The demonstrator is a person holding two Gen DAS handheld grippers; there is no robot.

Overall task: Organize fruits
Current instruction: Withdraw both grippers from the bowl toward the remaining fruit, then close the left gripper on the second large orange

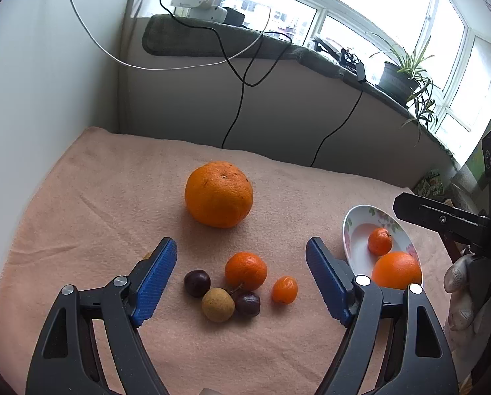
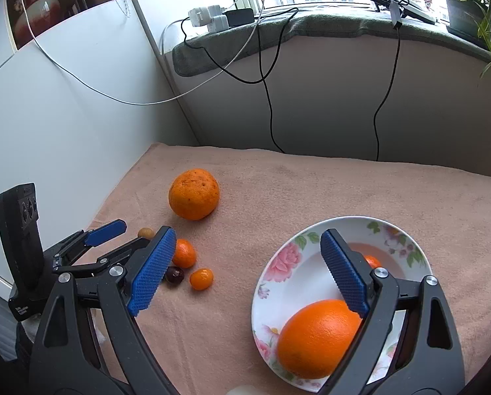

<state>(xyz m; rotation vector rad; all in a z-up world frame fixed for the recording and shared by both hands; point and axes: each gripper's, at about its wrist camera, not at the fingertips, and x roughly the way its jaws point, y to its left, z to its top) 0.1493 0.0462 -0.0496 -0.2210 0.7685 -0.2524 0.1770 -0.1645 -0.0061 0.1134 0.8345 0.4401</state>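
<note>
My left gripper is open and empty, hovering above a cluster of small fruit on the pink cloth: a mandarin, a kumquat, two dark plums and a tan longan. A large orange lies farther back. A floral plate at the right holds an orange and a small mandarin. My right gripper is open and empty above the plate, over its orange. The left gripper also shows in the right wrist view.
The pink cloth covers the table, bounded by a white wall on the left and a low wall behind. Cables hang from the windowsill, where a potted plant stands. Another longan lies by the left gripper's finger.
</note>
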